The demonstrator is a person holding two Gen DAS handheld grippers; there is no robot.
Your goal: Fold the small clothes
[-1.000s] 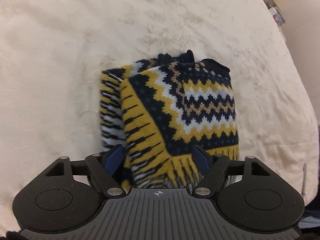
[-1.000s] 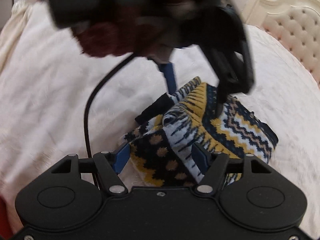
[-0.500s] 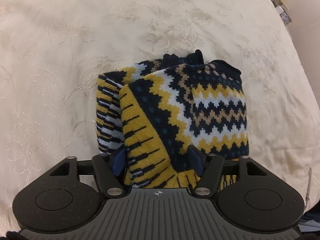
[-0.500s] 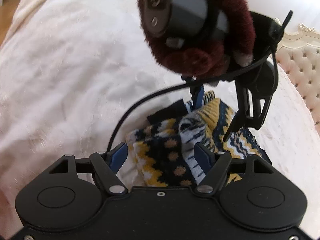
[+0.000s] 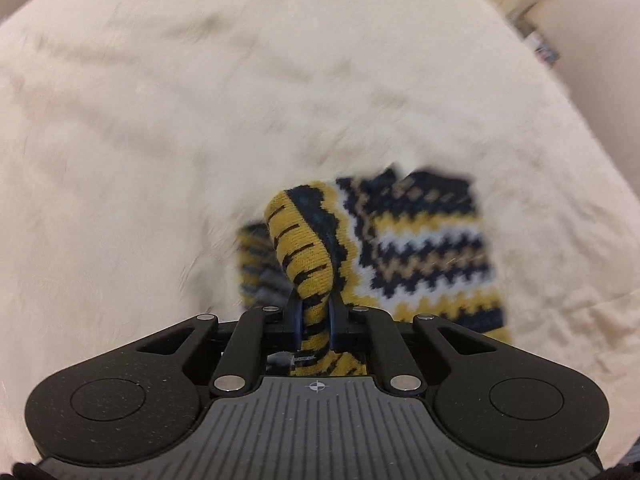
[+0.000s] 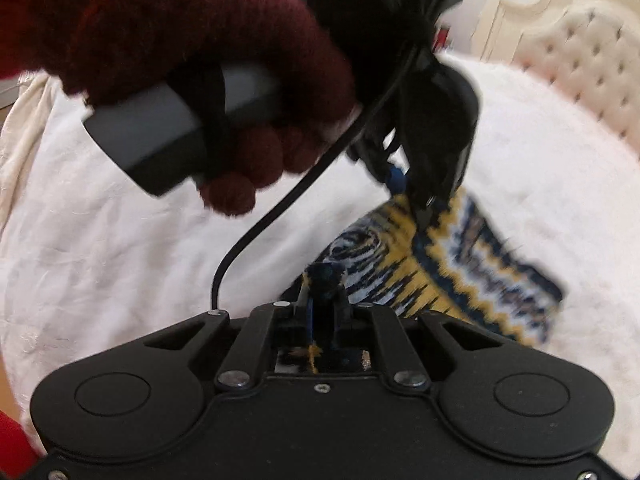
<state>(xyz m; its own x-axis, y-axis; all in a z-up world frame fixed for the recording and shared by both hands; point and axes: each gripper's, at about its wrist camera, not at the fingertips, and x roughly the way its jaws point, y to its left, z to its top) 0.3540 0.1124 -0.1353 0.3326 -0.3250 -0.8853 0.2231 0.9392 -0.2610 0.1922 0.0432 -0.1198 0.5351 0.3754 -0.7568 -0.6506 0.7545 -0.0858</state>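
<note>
A small knitted garment in navy, yellow and white zigzags lies folded on the cream bedspread. My left gripper is shut on a yellow-and-black striped edge of it and holds that edge raised. In the right wrist view the garment lies ahead, and my right gripper is shut on a dark navy corner of it. The left gripper also shows there, above the garment, held by a hand in a dark red glove.
The bedspread spreads out on all sides. A tufted cream headboard stands at the far right in the right wrist view. A black cable hangs from the left gripper. Boxes and clutter lie beyond the bed's far right edge.
Both grippers were open around the garment's near edge and have closed on it. The left one has lifted its pinch of cloth; both views are blurred by motion.
</note>
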